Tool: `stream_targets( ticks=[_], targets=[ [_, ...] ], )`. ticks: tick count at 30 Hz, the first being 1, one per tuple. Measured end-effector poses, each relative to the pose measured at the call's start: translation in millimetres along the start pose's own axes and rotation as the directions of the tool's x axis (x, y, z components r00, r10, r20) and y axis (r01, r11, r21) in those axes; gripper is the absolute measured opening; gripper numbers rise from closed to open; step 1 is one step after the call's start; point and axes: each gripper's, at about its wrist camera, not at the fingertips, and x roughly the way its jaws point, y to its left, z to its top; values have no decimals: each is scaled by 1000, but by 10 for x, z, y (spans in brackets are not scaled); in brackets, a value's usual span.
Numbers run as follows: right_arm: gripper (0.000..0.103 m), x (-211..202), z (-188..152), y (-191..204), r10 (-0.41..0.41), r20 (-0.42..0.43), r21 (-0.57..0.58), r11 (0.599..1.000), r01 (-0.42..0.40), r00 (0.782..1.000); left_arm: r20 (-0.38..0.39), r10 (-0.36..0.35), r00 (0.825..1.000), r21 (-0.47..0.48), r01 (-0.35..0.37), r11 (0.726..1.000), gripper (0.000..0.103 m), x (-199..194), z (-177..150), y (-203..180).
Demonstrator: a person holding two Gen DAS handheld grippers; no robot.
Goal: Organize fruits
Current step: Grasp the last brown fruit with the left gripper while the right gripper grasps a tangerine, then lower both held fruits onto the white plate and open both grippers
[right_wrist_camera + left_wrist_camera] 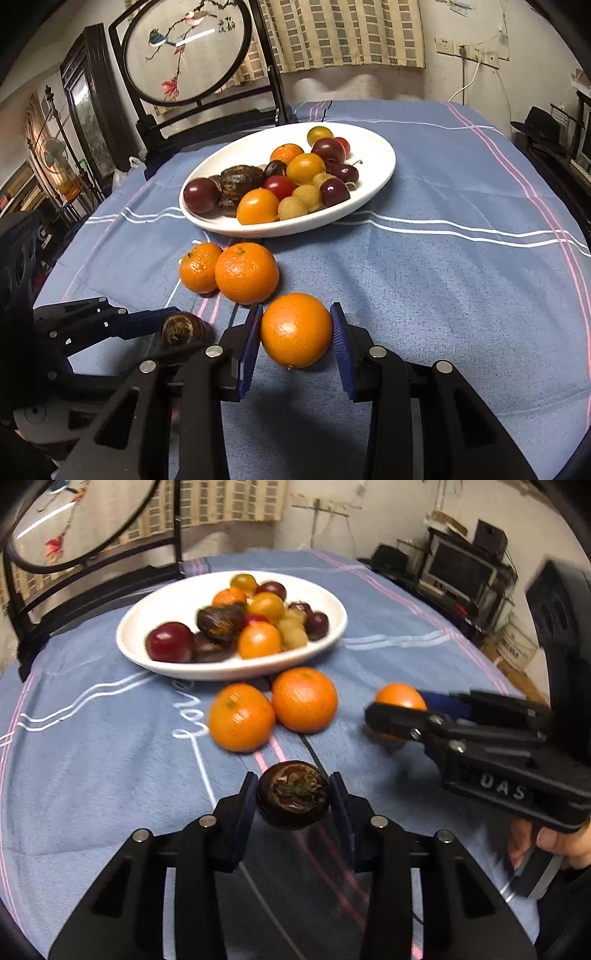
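The left tool [293,794] pinched a dark fruit [293,794]. The right tool [295,332] pinched an orange [295,330]; two oranges [246,272] lay just ahead of it, the plate [373,173] beyond.

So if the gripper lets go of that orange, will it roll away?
Probably a little. The orange between the right gripper jaws looks round and smooth, so it could roll. The blue tablecloth looks soft and fuzzy, which should slow it. Its firm-looking peel suggests it won't squash easily.
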Motion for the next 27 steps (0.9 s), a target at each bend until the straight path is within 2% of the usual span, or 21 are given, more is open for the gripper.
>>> stream_targets(
  ticks=[6, 12, 17, 21, 22, 23, 24, 25, 27],
  targets=[
    [38, -151, 171, 91, 30, 70, 10, 999, -31, 997, 71, 34, 997, -66, -29, 997, 39, -184, 350, 228],
    [38, -110, 617, 183, 51, 108, -28, 998, -49, 993, 141, 98, 985, -151, -76, 986, 39, -228, 886, 548],
    [38, 199, 896, 158, 67, 106, -2, 998, -67, 992, 125, 128, 984, -240, -95, 966, 39, 6, 1137, 852],
    [38, 485, 949, 123, 69, 74, 23, 997, -71, 995, 101, 127, 987, -267, -97, 959, 39, 226, 1202, 946],
    [38, 536, 958, 97, 69, 71, 38, 997, -72, 995, 98, 130, 987, -268, -99, 958, 41, 271, 1222, 952],
    [45, 568, 963, 60, 72, 74, 54, 996, -76, 995, 103, 133, 986, -271, -101, 957, 46, 311, 1240, 961],
    [52, 585, 963, 19, 73, 76, 70, 994, -78, 994, 108, 142, 984, -278, -107, 955, 63, 328, 1252, 967],
    [58, 584, 959, -12, 71, 80, 78, 994, -77, 994, 125, 162, 979, -290, -120, 949, 73, 322, 1251, 968],
    [58, 560, 943, -59, 58, 87, 73, 995, -64, 995, 150, 183, 971, -299, -132, 945, 76, 296, 1224, 961]
  ],
)
